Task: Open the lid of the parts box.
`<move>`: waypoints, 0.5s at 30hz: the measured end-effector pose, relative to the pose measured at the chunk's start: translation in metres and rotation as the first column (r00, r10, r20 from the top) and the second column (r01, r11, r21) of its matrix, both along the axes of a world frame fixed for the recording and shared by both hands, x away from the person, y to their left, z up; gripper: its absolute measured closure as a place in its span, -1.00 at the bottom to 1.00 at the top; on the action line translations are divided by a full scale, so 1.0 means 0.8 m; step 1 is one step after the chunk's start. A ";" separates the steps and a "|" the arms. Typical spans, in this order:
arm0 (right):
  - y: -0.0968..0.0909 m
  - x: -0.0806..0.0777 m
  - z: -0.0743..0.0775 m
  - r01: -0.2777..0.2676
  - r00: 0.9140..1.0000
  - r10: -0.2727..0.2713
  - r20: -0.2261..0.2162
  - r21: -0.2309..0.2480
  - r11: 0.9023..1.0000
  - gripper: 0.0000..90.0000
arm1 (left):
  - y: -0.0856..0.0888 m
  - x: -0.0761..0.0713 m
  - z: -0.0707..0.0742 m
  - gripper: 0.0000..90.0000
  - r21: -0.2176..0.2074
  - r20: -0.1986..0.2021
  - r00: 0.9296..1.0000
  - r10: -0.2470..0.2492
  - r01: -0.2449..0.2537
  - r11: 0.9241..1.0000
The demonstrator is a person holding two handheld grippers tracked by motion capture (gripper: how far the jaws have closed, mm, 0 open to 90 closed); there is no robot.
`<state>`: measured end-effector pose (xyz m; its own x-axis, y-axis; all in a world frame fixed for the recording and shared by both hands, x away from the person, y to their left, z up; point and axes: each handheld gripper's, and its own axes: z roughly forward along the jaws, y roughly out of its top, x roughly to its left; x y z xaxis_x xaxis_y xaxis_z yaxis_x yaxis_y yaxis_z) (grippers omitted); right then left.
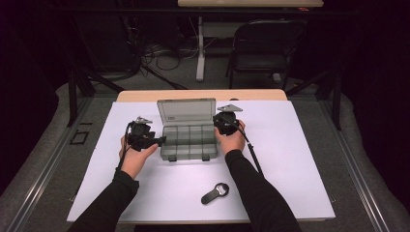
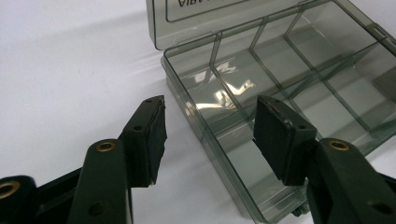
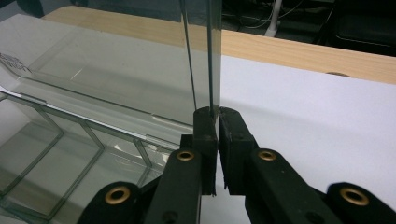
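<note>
A clear grey compartment box lies open on the white mat, with its lid standing upright at the back. Its compartments look empty. My right gripper is at the lid's right edge. In the right gripper view its jaws are shut on the thin edge of the lid. My left gripper is at the box's left side. It is open, and the box's front left wall runs between the pads without touching them.
A black tool with a ring-shaped head lies on the white mat near the front edge. The wooden table edge runs behind the mat. A black chair and cables stand on the floor beyond.
</note>
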<state>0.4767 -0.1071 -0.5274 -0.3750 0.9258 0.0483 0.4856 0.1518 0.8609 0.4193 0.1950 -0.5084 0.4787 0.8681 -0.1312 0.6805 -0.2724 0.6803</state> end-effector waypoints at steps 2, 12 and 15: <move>0.000 0.000 0.000 0.000 1.000 0.000 0.002 -0.001 1.000 0.92 | -0.001 -0.001 -0.002 -0.01 0.002 -0.002 1.000 -0.005 0.005 1.000; 0.000 0.000 0.000 0.002 1.000 -0.002 0.003 0.000 1.000 0.92 | -0.012 -0.001 -0.015 0.03 0.040 -0.043 0.999 -0.021 0.022 0.999; 0.000 0.000 0.000 0.002 1.000 -0.002 0.003 0.000 1.000 0.92 | -0.015 0.000 -0.021 0.07 0.051 -0.057 0.998 -0.013 0.016 0.999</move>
<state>0.4769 -0.1069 -0.5278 -0.3734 0.9265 0.0467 0.4831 0.1512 0.8624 0.4192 0.1831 -0.5256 0.4847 0.8673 -0.1136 0.7128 -0.3164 0.6259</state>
